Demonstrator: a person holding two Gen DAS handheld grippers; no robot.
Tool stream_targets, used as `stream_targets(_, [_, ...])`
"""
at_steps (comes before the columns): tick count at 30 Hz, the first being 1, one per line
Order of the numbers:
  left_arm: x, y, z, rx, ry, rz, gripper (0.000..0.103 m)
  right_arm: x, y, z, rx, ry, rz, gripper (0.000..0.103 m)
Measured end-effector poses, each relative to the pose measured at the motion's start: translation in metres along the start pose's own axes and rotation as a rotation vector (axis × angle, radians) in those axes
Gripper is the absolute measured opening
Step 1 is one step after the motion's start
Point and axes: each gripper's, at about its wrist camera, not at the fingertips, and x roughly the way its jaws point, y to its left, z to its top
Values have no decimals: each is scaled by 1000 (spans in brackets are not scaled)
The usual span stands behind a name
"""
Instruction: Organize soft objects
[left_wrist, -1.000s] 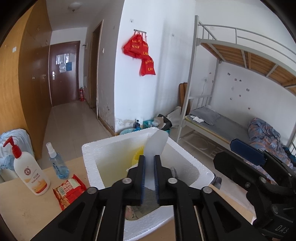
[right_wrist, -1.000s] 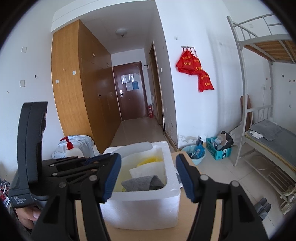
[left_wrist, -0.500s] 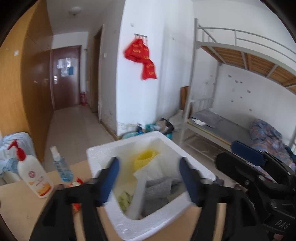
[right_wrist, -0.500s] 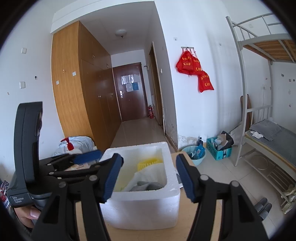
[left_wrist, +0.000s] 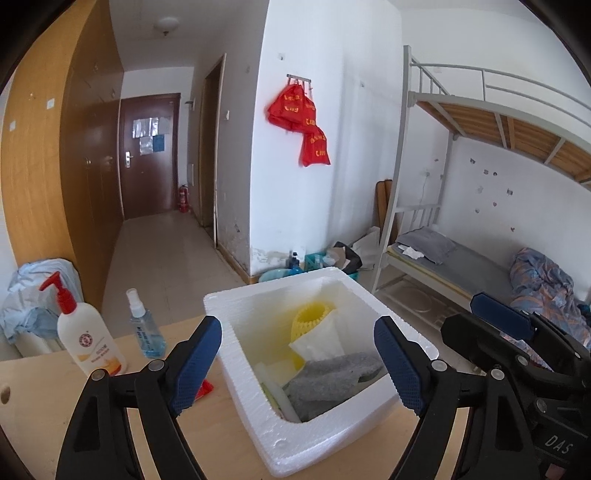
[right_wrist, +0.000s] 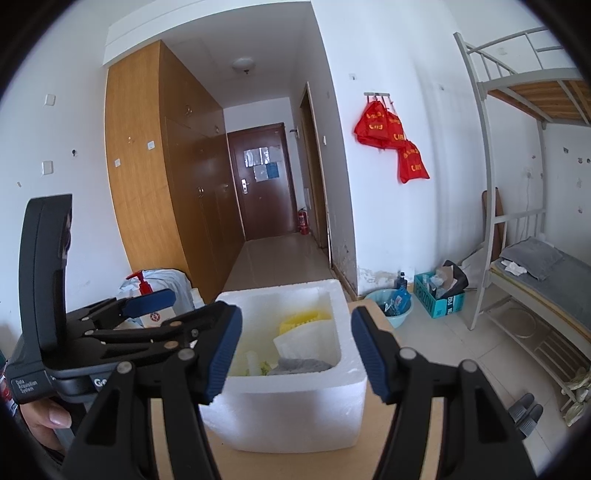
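A white foam box (left_wrist: 334, 448) stands on the wooden table (left_wrist: 44, 413); it also shows in the right wrist view (right_wrist: 291, 417). Inside lie a grey felt piece (left_wrist: 332, 380), a white foam sheet (left_wrist: 319, 341), a yellow foam net (left_wrist: 312, 319) and a white strip (left_wrist: 277, 391). My left gripper (left_wrist: 297, 363) is open and empty, just in front of and above the box. My right gripper (right_wrist: 297, 347) is open and empty, held in front of the box; it also shows in the left wrist view (left_wrist: 517, 343) to the right.
A lotion pump bottle (left_wrist: 86, 336), a blue spray bottle (left_wrist: 144, 326) and a red snack packet (left_wrist: 203, 389) stand left of the box. A bunk bed (left_wrist: 480, 258) is at the right, floor clutter (right_wrist: 439, 291) behind the table.
My left gripper opened and let the white foam sheet drop into the box, then drew back. The right gripper stayed open and almost still.
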Motion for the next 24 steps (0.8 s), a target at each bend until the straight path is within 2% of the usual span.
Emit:
stream_targets(4, [-9,5,-2,-20,-4,14,86,-2,2,1,-2,9,1,66])
stream_targets(6, [-15,8,-2,-26,-9,20,86,-4,6,2,-5,7,1,71])
stream_targets(10, [-29,8,-3,-20,-23,34,92,-9,12,3,-17,4,8,72])
stream_targets(14, [-47,9,-3,-19,-54,52,97,-15,17,3,-19,0,33,86])
stream_targets(17, [-57,12,-5,-19,-66,63,97,-23,20,4,-10,-16,35,90])
stream_targets(24, [-86,14,-9,-20,-88,99,99,-41,31,5,-21,-26,56,92])
